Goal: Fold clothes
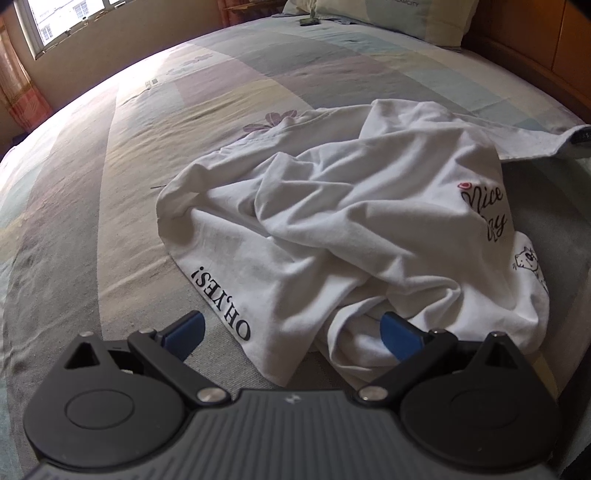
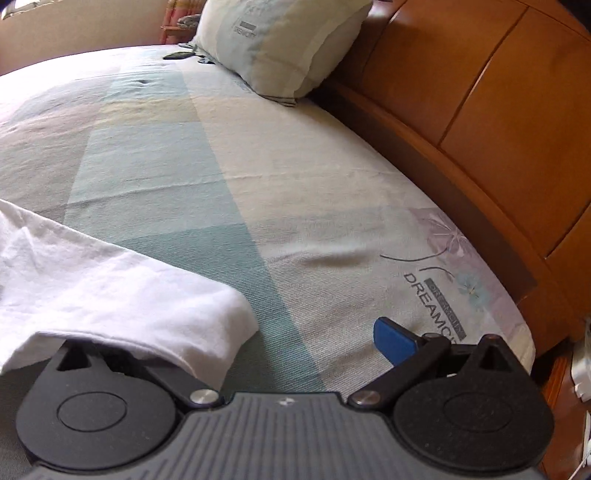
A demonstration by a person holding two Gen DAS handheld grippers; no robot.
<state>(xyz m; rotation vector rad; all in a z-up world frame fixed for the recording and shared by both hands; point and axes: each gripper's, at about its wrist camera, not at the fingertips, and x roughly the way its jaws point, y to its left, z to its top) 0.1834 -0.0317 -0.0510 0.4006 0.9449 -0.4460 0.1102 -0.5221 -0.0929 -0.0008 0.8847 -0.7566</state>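
A crumpled white T-shirt [image 1: 332, 221] with black "OH,YES!" and "Nice Day" prints lies on the bed. My left gripper [image 1: 291, 336] is open at its near edge, and the shirt's hem lies between the two blue fingertips [image 1: 184, 332]. In the right wrist view a white part of the shirt [image 2: 122, 295] is draped over the left finger of my right gripper [image 2: 284, 343] and hides its tip. The right blue fingertip [image 2: 391, 341] is bare over the sheet. The right gripper's jaws are spread wide, holding nothing.
The bed sheet [image 1: 184, 110] is pastel patchwork with a "DREAMCITY" print [image 2: 436, 306]. A pillow [image 2: 280, 40] lies at the head end against a wooden headboard [image 2: 480, 110]. A small dark object [image 1: 309, 21] sits near the pillow. A window [image 1: 66, 18] is at the far left.
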